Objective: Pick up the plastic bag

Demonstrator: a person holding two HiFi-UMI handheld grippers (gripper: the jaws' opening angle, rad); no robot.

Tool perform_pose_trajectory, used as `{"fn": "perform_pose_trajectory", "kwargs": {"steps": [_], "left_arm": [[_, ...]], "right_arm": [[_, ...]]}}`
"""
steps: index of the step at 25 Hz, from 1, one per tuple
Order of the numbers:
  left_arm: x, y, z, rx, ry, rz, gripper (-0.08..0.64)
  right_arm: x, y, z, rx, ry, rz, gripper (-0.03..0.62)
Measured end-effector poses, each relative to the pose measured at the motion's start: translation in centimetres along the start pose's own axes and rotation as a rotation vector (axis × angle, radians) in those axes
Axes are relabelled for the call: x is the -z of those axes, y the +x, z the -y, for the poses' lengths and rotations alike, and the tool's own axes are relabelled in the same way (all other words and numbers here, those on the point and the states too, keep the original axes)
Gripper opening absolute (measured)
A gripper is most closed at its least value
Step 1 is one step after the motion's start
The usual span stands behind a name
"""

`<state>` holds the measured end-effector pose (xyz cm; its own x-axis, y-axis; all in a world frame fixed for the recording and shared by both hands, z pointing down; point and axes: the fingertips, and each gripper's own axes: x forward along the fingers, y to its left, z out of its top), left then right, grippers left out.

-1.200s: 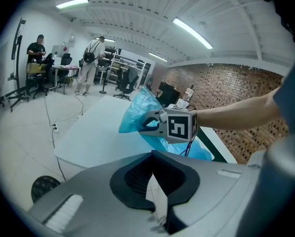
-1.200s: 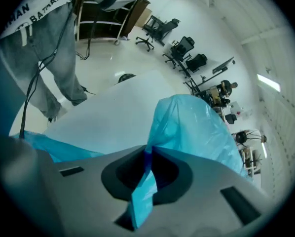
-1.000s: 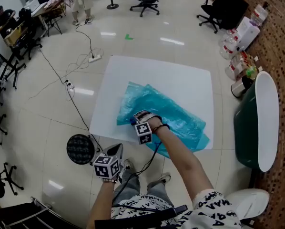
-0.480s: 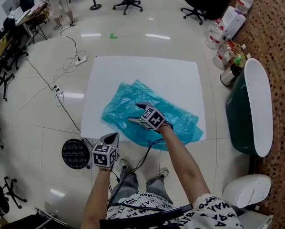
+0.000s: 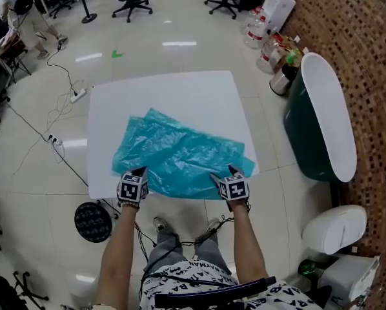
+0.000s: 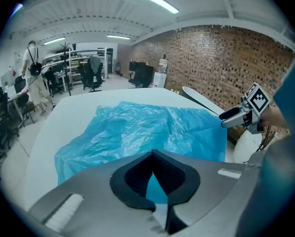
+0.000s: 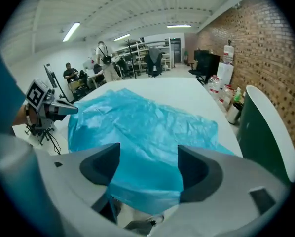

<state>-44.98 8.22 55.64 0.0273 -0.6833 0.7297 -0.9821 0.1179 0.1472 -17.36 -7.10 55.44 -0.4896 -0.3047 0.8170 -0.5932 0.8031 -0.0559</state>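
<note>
White floor sheet (image 5: 180, 89): right gripper (image 7: 147, 168) just opened wide over crumpled blue plastic bag (image 5: 180, 154) edge, left gripper (image 6: 152, 154) closed, so a lopsided grab could slip.

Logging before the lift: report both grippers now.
Left gripper: closed; grip on plastic bag cannot be told.
Right gripper: open, jaws just opened, bag's edge between them, unpinched.

- Black-and-white square markers (image 5: 132, 189) are showing on the cubes of the left gripper (image 5: 141, 172) and right gripper (image 5: 232, 170): patterns only, no letters.
- Black block letters are running across the person's white shirt (image 5: 283, 296), near edge, too cropped to read.
- Labels on the far-right bottles (image 5: 268, 55) are appearing too small to read.
</note>
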Motion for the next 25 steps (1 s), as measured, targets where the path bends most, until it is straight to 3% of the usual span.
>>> {"fn": "perform_pose_trajectory", "kwargs": {"steps": [3, 8, 15, 20, 25], "left_arm": [[0.8, 1.0, 0.1, -0.010, -0.001, -0.064, 0.000], [3.6, 1.5, 0.3, -0.027, -0.050, -0.128, 0.000], [5.1, 0.7, -0.8, -0.087, -0.144, -0.079, 0.000], [5.1, 0.2, -0.5, -0.139, -0.221, -0.074, 0.000], [4.4, 0.9, -0.6, -0.153, -0.285, -0.048, 0.000]], "right_arm": [[2.3, 0.9, 1.2, -0.022, 0.045, -0.071, 0.382], [1.6, 3.2, 1.9, -0.062, 0.035, -0.129, 0.379], [-3.6, 6.9, 1.9, -0.066, 0.018, -0.093, 0.374], [-7.9, 9.6, 2.0, -0.074, -0.058, -0.076, 0.374], [-10.6, 11.1, 2.5, -0.094, -0.054, -0.054, 0.374]]}}
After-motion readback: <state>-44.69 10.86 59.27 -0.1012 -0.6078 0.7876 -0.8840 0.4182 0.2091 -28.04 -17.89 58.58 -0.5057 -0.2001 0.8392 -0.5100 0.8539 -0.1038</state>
